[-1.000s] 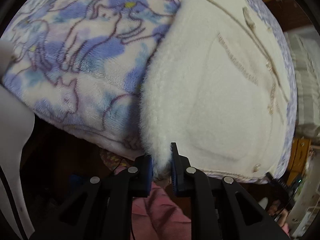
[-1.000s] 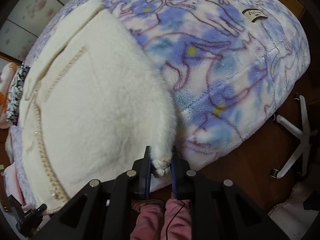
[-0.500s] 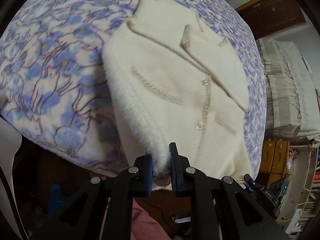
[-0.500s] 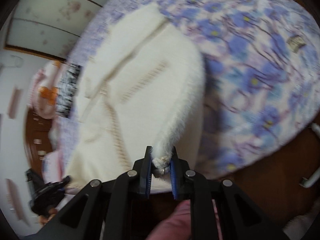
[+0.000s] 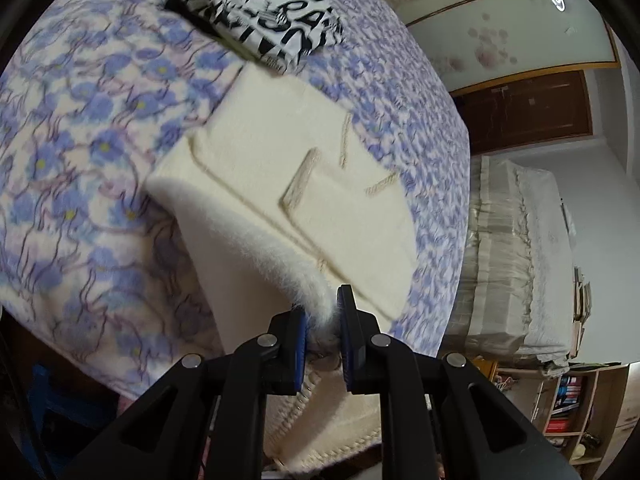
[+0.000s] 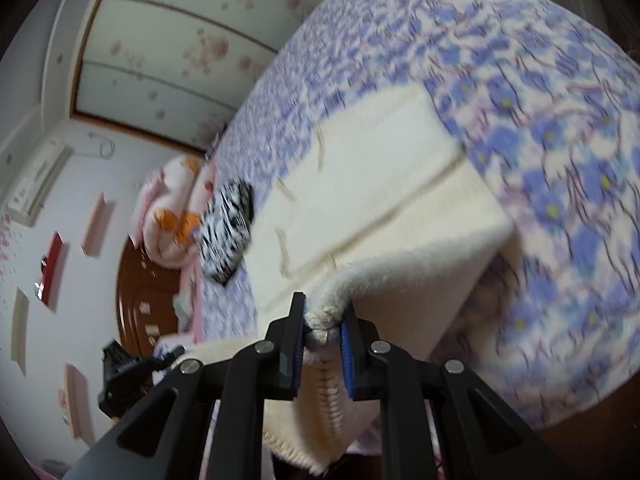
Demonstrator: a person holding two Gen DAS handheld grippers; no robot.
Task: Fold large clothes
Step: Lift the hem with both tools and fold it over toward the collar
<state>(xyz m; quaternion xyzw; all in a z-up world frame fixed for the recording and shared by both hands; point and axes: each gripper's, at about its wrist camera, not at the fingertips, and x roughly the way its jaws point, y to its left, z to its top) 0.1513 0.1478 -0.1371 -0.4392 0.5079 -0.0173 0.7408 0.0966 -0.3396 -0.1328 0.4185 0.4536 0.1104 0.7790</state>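
Note:
A fluffy cream cardigan (image 5: 288,184) with beaded trim lies on a bed covered by a blue-flowered blanket (image 5: 80,160). My left gripper (image 5: 323,332) is shut on the cardigan's near hem corner and holds it raised above the bed edge. My right gripper (image 6: 323,332) is shut on the other hem corner of the cardigan (image 6: 384,200). The lifted hem arches up from the blanket (image 6: 560,160) and its lower edge hangs below both grippers.
A folded black-and-white printed garment (image 5: 264,12) lies beyond the cardigan, also in the right wrist view (image 6: 226,228). A second bed with beige bedding (image 5: 516,256) stands at the right. Pillows (image 6: 172,208) lie at the headboard. My left gripper shows at lower left (image 6: 128,372).
Both grippers have lifted the cardigan's hem up and toward its collar. More of the room and the printed garment have come into view.

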